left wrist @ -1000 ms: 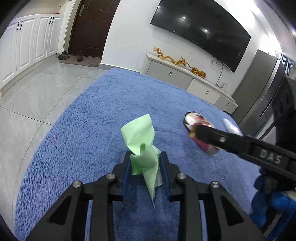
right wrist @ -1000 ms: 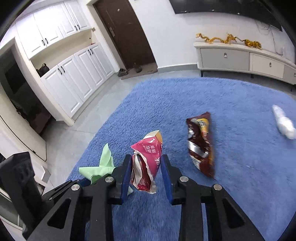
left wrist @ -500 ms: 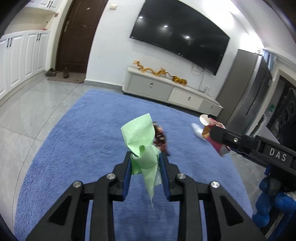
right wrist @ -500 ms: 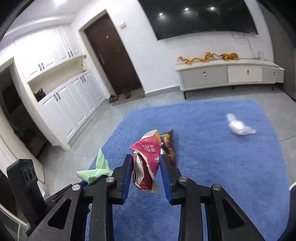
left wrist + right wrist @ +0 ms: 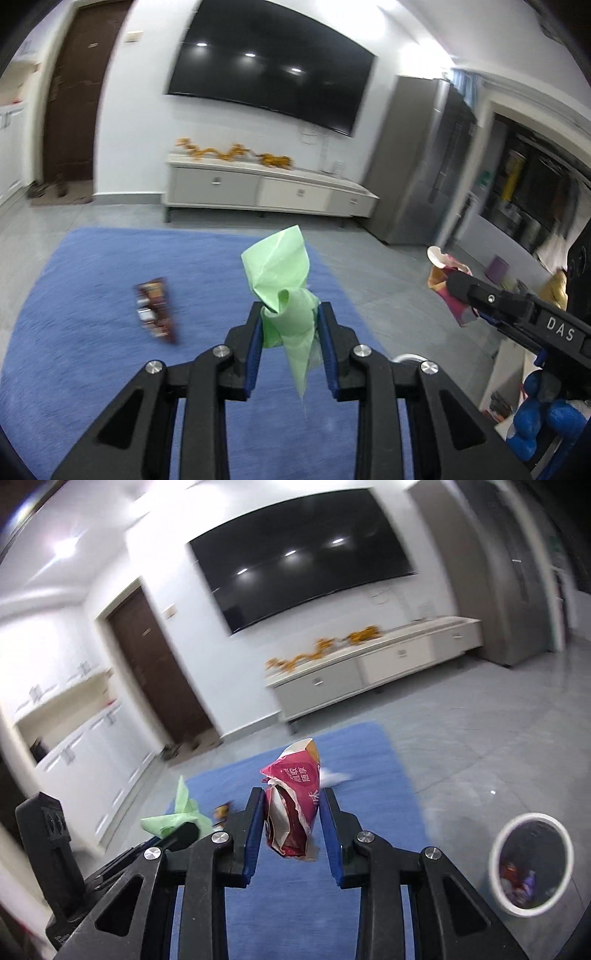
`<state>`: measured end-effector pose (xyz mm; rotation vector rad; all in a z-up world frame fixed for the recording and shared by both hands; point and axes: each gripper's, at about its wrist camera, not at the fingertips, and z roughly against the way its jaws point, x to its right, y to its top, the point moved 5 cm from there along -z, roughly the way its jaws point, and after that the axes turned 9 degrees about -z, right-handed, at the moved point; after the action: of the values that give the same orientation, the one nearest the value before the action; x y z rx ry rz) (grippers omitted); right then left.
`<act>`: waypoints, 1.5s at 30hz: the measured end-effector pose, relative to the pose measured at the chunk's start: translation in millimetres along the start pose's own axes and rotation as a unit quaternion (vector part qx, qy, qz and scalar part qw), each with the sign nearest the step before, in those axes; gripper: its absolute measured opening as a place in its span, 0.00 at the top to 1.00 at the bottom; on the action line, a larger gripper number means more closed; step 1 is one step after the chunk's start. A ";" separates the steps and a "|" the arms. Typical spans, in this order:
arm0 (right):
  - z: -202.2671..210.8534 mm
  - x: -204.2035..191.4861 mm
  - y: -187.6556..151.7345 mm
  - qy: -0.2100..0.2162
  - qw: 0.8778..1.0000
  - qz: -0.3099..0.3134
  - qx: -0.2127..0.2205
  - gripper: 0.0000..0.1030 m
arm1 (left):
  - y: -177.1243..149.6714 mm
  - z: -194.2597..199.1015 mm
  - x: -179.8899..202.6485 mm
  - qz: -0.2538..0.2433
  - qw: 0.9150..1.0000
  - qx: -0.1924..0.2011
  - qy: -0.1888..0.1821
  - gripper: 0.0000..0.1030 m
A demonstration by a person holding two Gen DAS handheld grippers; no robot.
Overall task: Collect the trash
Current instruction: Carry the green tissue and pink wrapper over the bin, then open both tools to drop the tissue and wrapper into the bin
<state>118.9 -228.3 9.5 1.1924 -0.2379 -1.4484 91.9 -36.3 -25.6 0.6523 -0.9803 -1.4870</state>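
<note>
My left gripper (image 5: pixel 290 314) is shut on a crumpled green plastic bag (image 5: pixel 280 273), held above the blue rug (image 5: pixel 92 295). My right gripper (image 5: pixel 293 801) is shut on a pink snack packet (image 5: pixel 295 794); this packet also shows at the right of the left wrist view (image 5: pixel 448 284). A white trash bin (image 5: pixel 532 864) with wrappers inside stands on the floor at the lower right. A dark brown snack wrapper (image 5: pixel 155 310) lies on the rug. A white crumpled scrap (image 5: pixel 334 775) lies on the rug behind the pink packet.
A white TV cabinet (image 5: pixel 258 192) under a wall TV (image 5: pixel 273 66) stands beyond the rug. A grey fridge (image 5: pixel 421 158) is at the right, a brown door (image 5: pixel 70 92) at the left. Blue objects (image 5: pixel 543 424) sit at the lower right.
Both grippers have swung to the right and tilted up with their loads still held. The trash bin has come into the right wrist view. The rug has dropped lower in both views.
</note>
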 end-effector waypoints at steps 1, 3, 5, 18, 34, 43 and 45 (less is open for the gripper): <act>6.6 11.9 3.8 -0.013 1.000 -0.006 0.009 0.73 | 3.5 -5.1 12.3 -0.008 1.000 -0.003 -0.010 0.74; 24.1 44.3 13.4 -0.052 0.998 -0.020 0.033 0.73 | 10.1 -18.3 42.2 -0.026 0.999 -0.011 -0.031 0.74; 38.9 74.9 21.4 -0.085 0.994 -0.034 0.052 0.73 | 15.4 -31.3 75.9 -0.049 0.997 -0.016 -0.050 0.74; 86.2 273.9 18.3 -0.245 0.956 -0.138 0.082 0.73 | 6.5 -154.5 285.8 -0.171 0.967 -0.095 -0.161 0.74; 10.6 426.1 -39.4 -0.273 0.931 -0.241 -0.013 0.71 | -78.0 -331.3 385.1 -0.212 0.929 -0.244 -0.181 0.70; -7.8 456.2 -53.2 -0.286 0.922 -0.259 -0.045 0.62 | -100.6 -363.9 383.4 -0.187 0.916 -0.298 -0.194 0.54; -7.5 455.1 -49.5 -0.288 0.921 -0.260 -0.043 0.62 | -100.4 -364.8 382.5 -0.183 0.915 -0.301 -0.198 0.53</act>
<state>188.4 -588.5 -264.5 0.7524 -0.2630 -2.2467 286.6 -489.7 -240.0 0.0778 -0.6443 -2.1846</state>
